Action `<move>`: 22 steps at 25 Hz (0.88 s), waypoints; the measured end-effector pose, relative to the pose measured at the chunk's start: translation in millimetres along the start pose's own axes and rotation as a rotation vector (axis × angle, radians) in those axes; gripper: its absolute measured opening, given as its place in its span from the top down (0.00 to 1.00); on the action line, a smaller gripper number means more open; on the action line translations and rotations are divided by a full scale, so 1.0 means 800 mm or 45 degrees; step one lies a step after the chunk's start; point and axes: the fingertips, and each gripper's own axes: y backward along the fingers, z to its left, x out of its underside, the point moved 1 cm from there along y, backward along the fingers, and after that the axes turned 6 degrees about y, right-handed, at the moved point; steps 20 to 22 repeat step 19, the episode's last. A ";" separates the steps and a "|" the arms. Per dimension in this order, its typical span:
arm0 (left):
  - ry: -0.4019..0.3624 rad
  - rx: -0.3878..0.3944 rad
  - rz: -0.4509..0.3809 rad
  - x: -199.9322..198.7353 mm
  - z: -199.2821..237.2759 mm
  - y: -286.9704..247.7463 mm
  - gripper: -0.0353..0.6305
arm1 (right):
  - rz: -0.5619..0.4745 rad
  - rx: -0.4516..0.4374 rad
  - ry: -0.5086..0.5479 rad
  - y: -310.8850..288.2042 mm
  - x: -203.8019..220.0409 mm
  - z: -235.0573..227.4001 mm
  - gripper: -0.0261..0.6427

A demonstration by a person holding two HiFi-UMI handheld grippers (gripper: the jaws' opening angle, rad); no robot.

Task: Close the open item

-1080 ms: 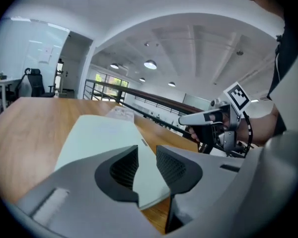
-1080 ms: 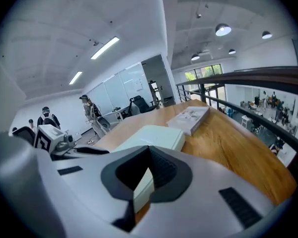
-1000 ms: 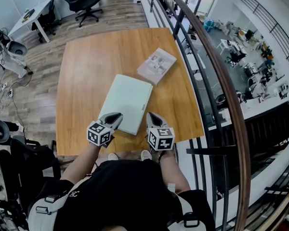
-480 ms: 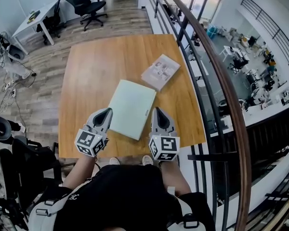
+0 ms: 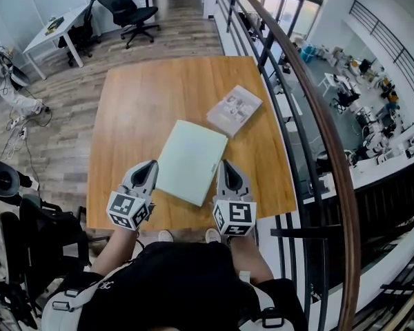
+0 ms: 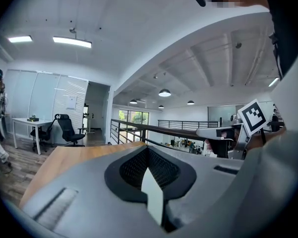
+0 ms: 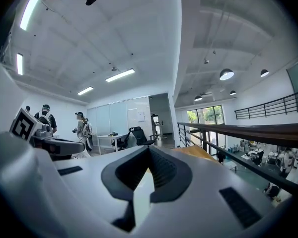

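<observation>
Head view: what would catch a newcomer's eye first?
The pale green laptop, lying closed in the middle of the wooden table. The left gripper and right gripper flank its near end, both shut and empty. A booklet lies beyond it, nearer the table's right edge.

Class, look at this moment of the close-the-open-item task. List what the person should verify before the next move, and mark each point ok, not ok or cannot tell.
1. Laptop lid down flat on the table: ok, it lies closed.
2. Lid shut all the way along its edge: cannot tell from the head view.
3. Left gripper empty: ok, jaws together with nothing between them.
4. Right gripper empty: ok, jaws together with nothing between them.
5. Grippers off the lid: ok, one sits at each side of the laptop's near end, not on top of it.
6. Booklet off the laptop: ok, it lies beyond the far corner.
</observation>
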 end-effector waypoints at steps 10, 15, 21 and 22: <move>0.013 0.009 -0.001 0.002 0.000 0.001 0.94 | 0.004 -0.004 0.001 -0.002 0.001 0.001 0.96; 0.010 0.024 0.000 0.002 -0.005 -0.004 0.94 | 0.005 -0.004 -0.003 -0.003 0.000 -0.005 0.96; 0.011 0.028 -0.005 0.001 -0.005 -0.004 0.94 | 0.011 -0.004 -0.007 -0.003 0.001 -0.004 0.96; 0.011 0.028 -0.005 0.001 -0.005 -0.004 0.94 | 0.011 -0.004 -0.007 -0.003 0.001 -0.004 0.96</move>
